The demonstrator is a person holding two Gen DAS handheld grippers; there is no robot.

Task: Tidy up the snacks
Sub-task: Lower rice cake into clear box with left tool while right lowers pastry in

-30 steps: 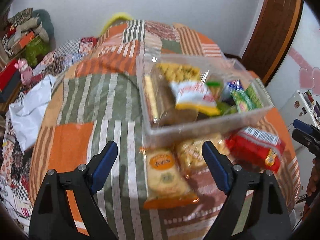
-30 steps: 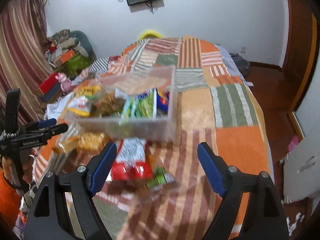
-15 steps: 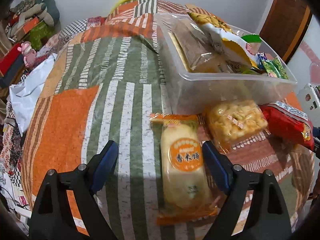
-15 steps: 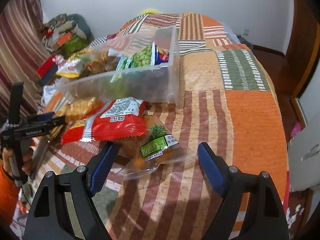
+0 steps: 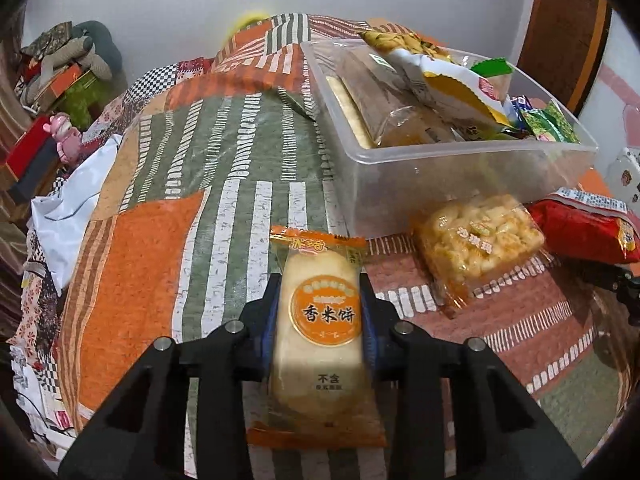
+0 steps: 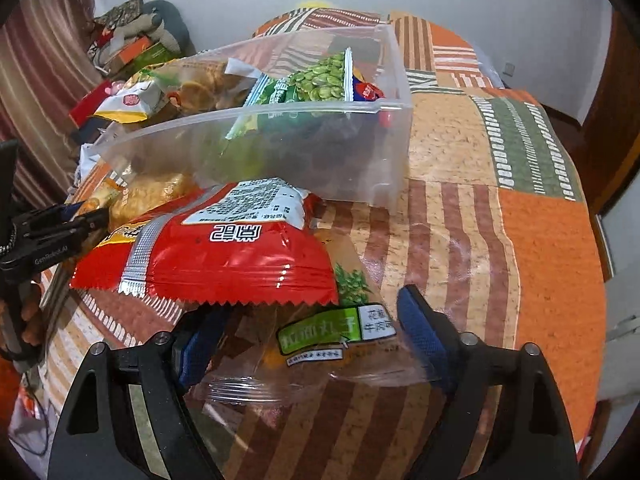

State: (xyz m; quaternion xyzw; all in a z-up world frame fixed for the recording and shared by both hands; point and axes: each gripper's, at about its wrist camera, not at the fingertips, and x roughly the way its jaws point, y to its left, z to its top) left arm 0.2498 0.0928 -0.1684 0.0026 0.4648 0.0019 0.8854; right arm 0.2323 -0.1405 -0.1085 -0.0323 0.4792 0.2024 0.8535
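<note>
In the left wrist view my left gripper (image 5: 320, 292) is shut on an orange-edged rice cracker packet (image 5: 320, 344) lying on the quilt. Its blue pads press both long sides. Beside it lie a puffed corn packet (image 5: 480, 240) and a red snack bag (image 5: 580, 232), in front of a clear plastic bin (image 5: 460, 176) filled with snacks. In the right wrist view my right gripper (image 6: 308, 328) straddles a clear packet with a green label (image 6: 340, 336). Its jaws are closing, and the pads do not visibly press. The red bag (image 6: 216, 256) overlaps that packet and my left finger.
The patchwork quilt (image 5: 160, 280) covers the bed. A white plastic bag (image 5: 68, 216), boxes and a pink toy (image 5: 64, 136) lie off its left side. The other gripper (image 6: 60, 224) and the hand (image 6: 28, 320) holding it sit at the left of the right wrist view.
Both grippers came down toward the quilt. The left one closed on the rice cracker packet. The right one now has the green-label packet between its fingers.
</note>
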